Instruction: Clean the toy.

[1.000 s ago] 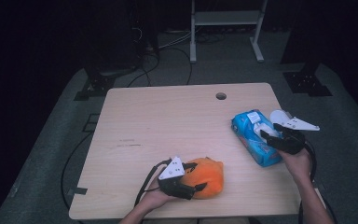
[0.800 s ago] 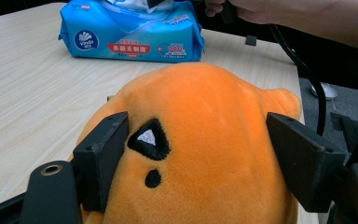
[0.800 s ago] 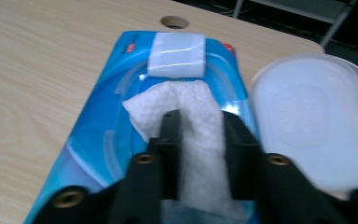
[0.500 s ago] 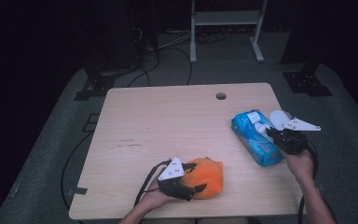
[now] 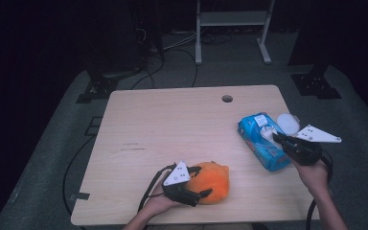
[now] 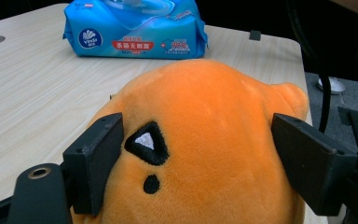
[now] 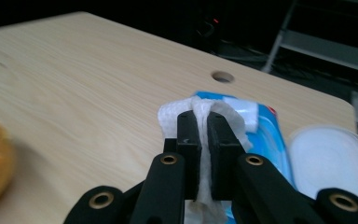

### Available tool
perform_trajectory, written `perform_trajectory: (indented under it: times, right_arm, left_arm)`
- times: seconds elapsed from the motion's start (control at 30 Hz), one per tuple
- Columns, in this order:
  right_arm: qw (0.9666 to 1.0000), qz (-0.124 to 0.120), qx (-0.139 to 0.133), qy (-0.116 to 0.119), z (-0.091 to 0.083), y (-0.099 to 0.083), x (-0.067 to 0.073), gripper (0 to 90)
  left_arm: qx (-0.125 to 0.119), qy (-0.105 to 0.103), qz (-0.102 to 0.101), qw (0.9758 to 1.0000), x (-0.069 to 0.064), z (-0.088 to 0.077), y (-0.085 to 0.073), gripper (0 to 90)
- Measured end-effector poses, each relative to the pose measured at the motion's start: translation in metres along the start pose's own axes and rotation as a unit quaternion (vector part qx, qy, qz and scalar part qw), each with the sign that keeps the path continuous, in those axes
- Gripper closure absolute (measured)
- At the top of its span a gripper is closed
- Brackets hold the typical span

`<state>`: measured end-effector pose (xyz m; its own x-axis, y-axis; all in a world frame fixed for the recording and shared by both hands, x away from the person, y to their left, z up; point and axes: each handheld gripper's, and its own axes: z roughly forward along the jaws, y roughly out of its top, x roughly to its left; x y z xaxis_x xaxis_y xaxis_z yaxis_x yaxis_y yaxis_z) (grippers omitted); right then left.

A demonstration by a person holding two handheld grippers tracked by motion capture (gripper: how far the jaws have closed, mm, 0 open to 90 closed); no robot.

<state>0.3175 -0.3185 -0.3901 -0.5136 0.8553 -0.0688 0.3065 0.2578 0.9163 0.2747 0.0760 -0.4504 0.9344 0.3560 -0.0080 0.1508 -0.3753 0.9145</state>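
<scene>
At the desk's (image 5: 172,120) right edge, we are drawing a wet wipe (image 7: 200,116) out of its blue pack (image 5: 261,141), while an orange plush toy (image 5: 213,182) sits near the front edge under our other hand.

The wipe is thin, damp and limp, so we judge it almost weightless and easy to tear; it will stretch and cling as it feeds through the pack's opening. The best hold is where we have it, on the bunched fold standing out of the slot. The pack is a soft film pouch, light enough that it could lift with the wipe if nothing weighs it down. Its white round lid (image 5: 287,123) is swung open toward the right edge.

The right tool (image 7: 204,140) is closed tight on that fold: in the right gripper view the two black jaws stand nearly together with the white sheet pinched between them and hanging down below. In the high view the same tool (image 5: 287,142) hovers over the pack's near end.

The plush is soft, squashy and light, with a fuzzy skin that will not slip; its round body gives under pressure, so a hold across the middle suits it.

The left tool (image 6: 200,163) straddles the toy, one jaw at each flank. Its jaws have just been opening, and they stand at a middling width with the plush between them; whether the pads press the fabric, we cannot tell.
</scene>
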Motion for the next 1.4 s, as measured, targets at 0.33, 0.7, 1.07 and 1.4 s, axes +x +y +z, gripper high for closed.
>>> perform_trajectory:
  times: [0.33,0.7,1.07,1.4]
  right_arm:
    - [0.9918,-0.041,-0.043,0.113,-0.035,0.016,0.05,84.2]
    - [0.9679,-0.069,-0.035,0.239,-0.053,0.03,0.101,84.1]
    - [0.9427,-0.077,0.056,0.32,0.011,0.026,0.125,83.7]
    - [0.9329,-0.136,0.074,0.325,0.028,0.006,0.155,67.0]
  left_arm:
    - [-0.008,-0.005,-0.008,0.9999,0.003,0.002,-0.001,18.0]
    - [-0.006,-0.007,-0.005,0.9999,0.004,0.002,-0.001,17.9]
    - [0.0,-0.003,0.01,0.9999,0.0,0.003,0.0,17.3]
    - [0.032,-0.02,0.034,0.9987,-0.001,0.002,0.005,16.5]
